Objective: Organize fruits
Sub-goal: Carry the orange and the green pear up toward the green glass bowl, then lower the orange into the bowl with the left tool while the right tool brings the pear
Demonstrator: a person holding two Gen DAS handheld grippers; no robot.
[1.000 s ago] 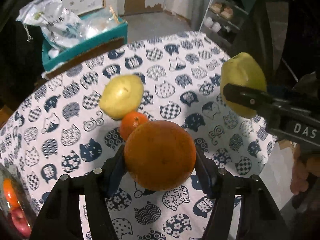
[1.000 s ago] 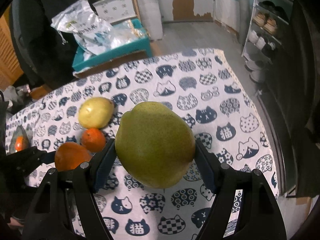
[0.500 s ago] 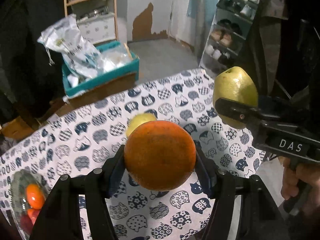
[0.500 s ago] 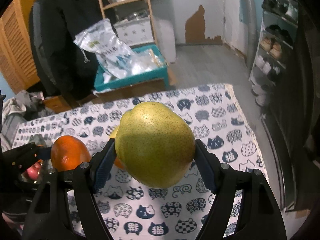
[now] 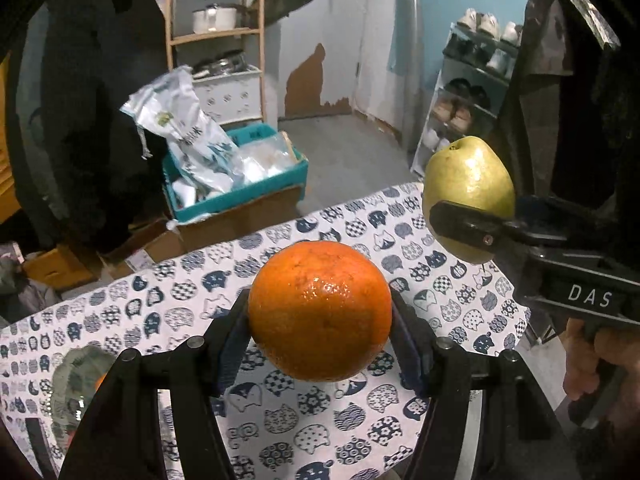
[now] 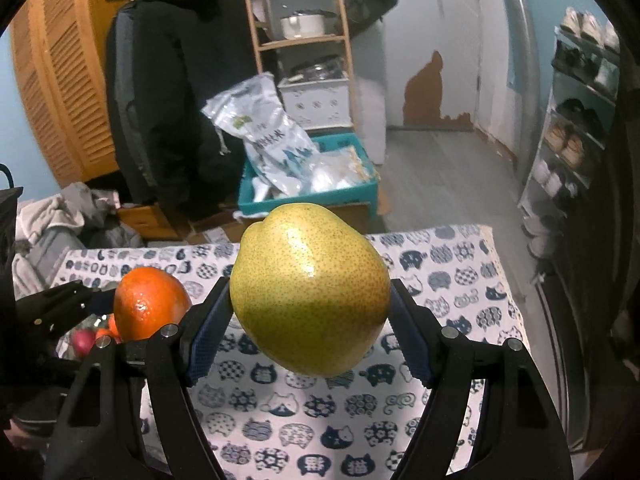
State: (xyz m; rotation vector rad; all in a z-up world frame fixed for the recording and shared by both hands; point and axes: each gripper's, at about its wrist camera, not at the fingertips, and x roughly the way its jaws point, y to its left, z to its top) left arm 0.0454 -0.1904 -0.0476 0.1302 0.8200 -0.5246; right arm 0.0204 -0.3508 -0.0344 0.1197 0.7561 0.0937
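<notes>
My left hand-held gripper (image 5: pixel 320 312) clamps an orange (image 5: pixel 320 310); my right hand-held gripper (image 6: pixel 310 300) clamps a green pear (image 6: pixel 310 294), both above the cat-print worktop (image 5: pixel 320 420).

A table (image 5: pixel 460 320) covered by a white cloth (image 6: pixel 460 288) printed with dark blue cats is seen, and a glass bowl (image 5: pixel 68 376) holding orange and red fruit is set on the cloth near its left edge.

left tongs (image 5: pixel 320 312) and right tongs (image 6: pixel 310 304) both angle downward, side by side, each clamped on fruit.
</notes>
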